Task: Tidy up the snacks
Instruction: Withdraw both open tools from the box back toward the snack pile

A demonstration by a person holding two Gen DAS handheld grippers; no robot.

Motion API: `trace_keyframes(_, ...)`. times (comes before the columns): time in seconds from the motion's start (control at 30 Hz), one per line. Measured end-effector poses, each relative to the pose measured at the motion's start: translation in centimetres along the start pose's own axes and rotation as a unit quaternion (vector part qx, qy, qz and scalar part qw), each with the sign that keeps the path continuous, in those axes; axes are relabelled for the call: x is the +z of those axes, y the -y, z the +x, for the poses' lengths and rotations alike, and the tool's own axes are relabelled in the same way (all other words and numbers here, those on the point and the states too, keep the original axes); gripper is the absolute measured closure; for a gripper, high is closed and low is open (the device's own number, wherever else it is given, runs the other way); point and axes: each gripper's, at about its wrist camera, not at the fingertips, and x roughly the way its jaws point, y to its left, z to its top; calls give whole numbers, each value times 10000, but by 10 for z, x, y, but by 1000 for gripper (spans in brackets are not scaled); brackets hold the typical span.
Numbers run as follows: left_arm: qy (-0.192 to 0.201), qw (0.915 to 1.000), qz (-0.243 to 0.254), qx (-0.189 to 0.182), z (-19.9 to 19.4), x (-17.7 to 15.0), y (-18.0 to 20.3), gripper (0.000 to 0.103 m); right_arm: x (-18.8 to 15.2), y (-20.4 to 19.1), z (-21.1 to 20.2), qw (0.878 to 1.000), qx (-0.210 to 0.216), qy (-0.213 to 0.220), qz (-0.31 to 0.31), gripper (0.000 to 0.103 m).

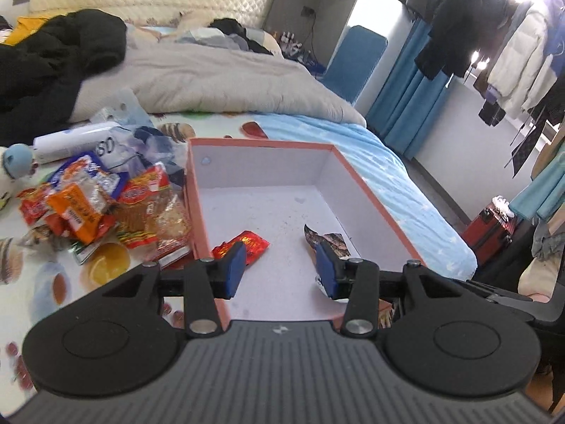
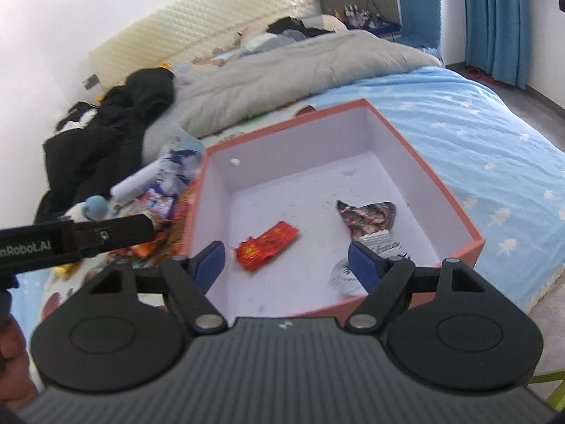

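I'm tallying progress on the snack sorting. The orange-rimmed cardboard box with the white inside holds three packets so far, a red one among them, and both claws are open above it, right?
Not quite: the orange-rimmed cardboard box holds two packets, the red foil packet and a dark brown-and-silver packet, as the right wrist view shows. Both the left claw and right claw are open and empty.

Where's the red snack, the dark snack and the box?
Red snack (image 2: 268,245), right wrist view, middle of wrapper.
Dark snack (image 2: 367,217), right wrist view, its dark upper part.
Box (image 2: 416,148), right wrist view, orange rim.
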Motion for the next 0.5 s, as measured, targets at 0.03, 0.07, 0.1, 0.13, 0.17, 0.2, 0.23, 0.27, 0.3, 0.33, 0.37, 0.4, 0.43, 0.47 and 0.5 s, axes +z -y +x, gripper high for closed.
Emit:
trace_keyframes(0.03,31,10000,-22,8,-8,-4,0,53,-3,-4,-7,10000,33,43,-22,24)
trace_keyframes(0.07,64,10000,-51,15,-17,-8,-1,53,-6,-8,-13,9999,63,83,-44,24)
trace_keyframes(0.1,92,9999,-72,27,-25,-12,-2,53,-9,-12,-19,9999,99,122,-64,24)
trace_keyframes(0.13,124,9999,-87,41,-33,-16,-3,53,-12,-16,-25,9997,146,161,-90,24)
trace_keyframes(0.17,161,9998,-98,50,-41,-20,-4,53,-15,-20,-31,9996,187,196,-122,24)
trace_keyframes(0.2,202,9997,-111,59,-50,-24,-5,53,-18,-24,-36,9994,216,225,-158,24)
trace_keyframes(0.23,236,9996,-122,72,-56,-27,-4,53,-21,-29,-41,9991,248,257,-207,24)
trace_keyframes(0.27,271,9995,-137,86,-64,-30,-5,53,-24,-33,-45,9989,278,281,-250,24)
trace_keyframes(0.3,301,9994,-149,96,-71,-33,-5,53,-26,-36,-49,9987,308,303,-281,24)
trace_keyframes(0.33,333,9993,-157,115,-78,-37,-6,53,-29,-40,-53,9984,337,329,-306,24)
trace_keyframes(0.37,362,9991,-163,141,-85,-40,-7,53,-31,-43,-56,9981,366,354,-338,24)
trace_keyframes(0.4,384,9990,-168,167,-91,-43,-8,53,-34,-46,-60,9978,386,375,-375,24)
trace_keyframes(0.43,409,9988,-169,200,-97,-46,-9,53,-37,-49,-63,9976,402,394,-410,24)
trace_keyframes(0.47,439,9986,-173,246,-104,-48,-10,53,-40,-52,-65,9973,421,404,-445,24)
trace_keyframes(0.5,469,9983,-190,293,-110,-50,-12,53,-43,-54,-68,9970,448,413,-470,24)
